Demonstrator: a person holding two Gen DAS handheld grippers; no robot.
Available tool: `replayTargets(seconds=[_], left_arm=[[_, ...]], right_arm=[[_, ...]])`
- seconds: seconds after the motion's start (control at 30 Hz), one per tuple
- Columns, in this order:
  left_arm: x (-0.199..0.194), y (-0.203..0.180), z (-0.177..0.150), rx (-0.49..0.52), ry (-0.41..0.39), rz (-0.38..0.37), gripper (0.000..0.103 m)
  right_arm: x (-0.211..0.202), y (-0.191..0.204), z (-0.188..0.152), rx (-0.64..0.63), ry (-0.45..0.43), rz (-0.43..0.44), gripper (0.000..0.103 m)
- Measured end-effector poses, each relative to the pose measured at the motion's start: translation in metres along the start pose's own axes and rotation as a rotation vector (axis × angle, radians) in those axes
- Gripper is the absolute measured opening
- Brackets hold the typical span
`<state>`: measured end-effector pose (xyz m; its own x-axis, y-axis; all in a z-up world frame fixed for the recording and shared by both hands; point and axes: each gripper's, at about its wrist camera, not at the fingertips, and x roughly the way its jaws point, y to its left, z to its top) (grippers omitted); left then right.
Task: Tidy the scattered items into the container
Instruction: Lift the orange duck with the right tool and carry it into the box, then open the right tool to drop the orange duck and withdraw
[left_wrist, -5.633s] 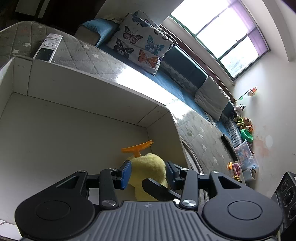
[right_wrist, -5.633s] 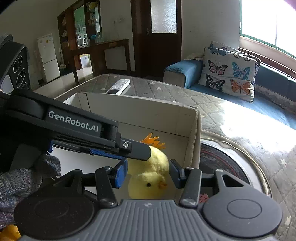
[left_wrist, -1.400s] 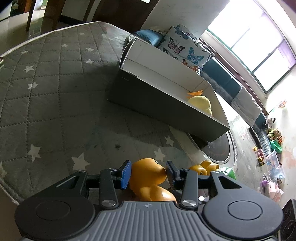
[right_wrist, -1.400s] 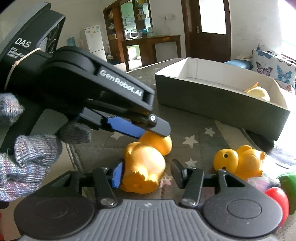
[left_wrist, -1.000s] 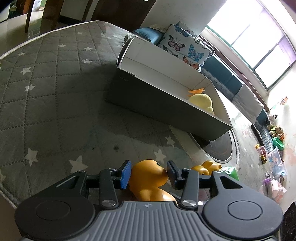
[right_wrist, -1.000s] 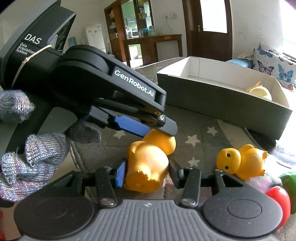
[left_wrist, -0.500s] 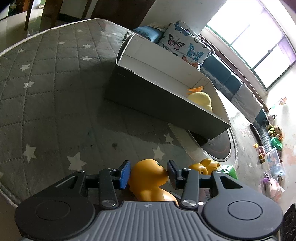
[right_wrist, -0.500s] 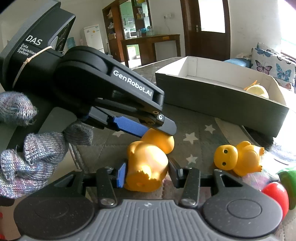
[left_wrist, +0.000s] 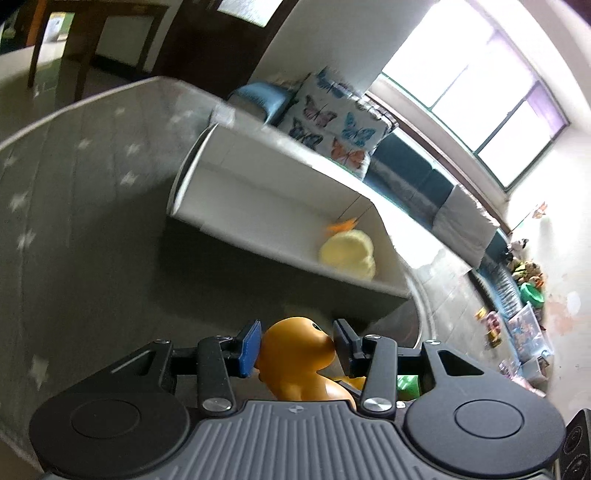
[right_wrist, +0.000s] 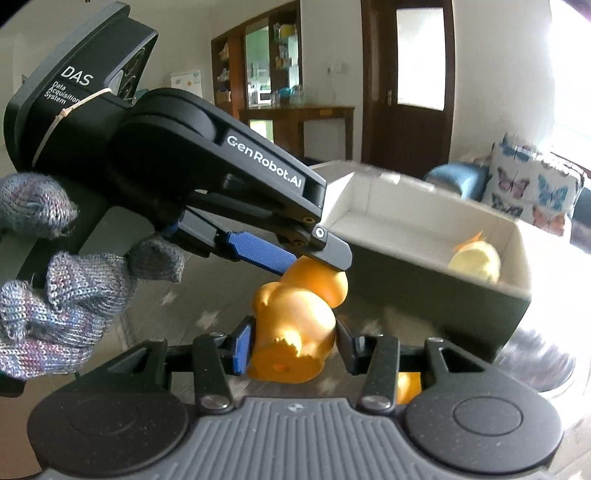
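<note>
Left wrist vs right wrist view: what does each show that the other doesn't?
Left wrist only: the window, the floor toys, the duck's eye.

Right wrist only: the left gripper from outside, the gloved hand, the door, the duck's underside.

Both: the orange duck held by both grippers, the right gripper, the box, the yellow plush chick, the butterfly pillow.

Right wrist view: "GenRobot.AI" in white on the black arm of the left tongs. "DAS" w/ smaller "Data Acquisition System" below it, white on the black housing behind that arm. Left wrist view: no readable txt.
</note>
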<state>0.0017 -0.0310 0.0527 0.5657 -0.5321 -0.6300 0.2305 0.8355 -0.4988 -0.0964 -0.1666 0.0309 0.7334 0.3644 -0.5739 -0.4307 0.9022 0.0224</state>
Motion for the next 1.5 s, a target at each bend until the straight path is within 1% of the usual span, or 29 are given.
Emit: replayTargets(seconds=[0.13,0.33,0.53,0.67,0.87,1.1,1.17,1.43,1.5], left_arm=[[0.009,-0.016,0.025,0.016,-0.027,-0.023,0.046],[0.037,-0.036,0.065,0.047,-0.044,-0.038,0.046],[0.079,-0.042,0.099,0.043,-0.029,-0.03,0.046],[0.11,-0.032,0.113,0.007,0.007,-0.027,0.046],[0.143,-0.017,0.118,-0.029,0.057,-0.011,0.046],[0.165,-0.003,0.114,-0.069,0.108,0.0,0.046],[0.169,0.0,0.111,-0.077,0.12,0.001,0.046],[0.175,0.003,0.106,-0.089,0.144,-0.002,0.046],[0.174,0.004,0.105,-0.088,0.141,0.005,0.043]], right_arm=[[0.001,-0.016,0.021,-0.022,-0.032,-0.036,0.046],[0.015,-0.047,0.05,-0.026,-0.052,-0.076,0.046],[0.043,-0.084,0.073,-0.01,-0.03,-0.084,0.046],[0.067,-0.103,0.08,0.015,0.004,-0.07,0.046],[0.1,-0.121,0.078,0.016,0.075,-0.051,0.046],[0.119,-0.126,0.067,0.027,0.141,-0.033,0.046],[0.121,-0.128,0.065,0.031,0.152,-0.039,0.046],[0.114,-0.127,0.061,0.038,0.14,-0.04,0.048],[0.109,-0.124,0.061,0.033,0.128,-0.052,0.048]])
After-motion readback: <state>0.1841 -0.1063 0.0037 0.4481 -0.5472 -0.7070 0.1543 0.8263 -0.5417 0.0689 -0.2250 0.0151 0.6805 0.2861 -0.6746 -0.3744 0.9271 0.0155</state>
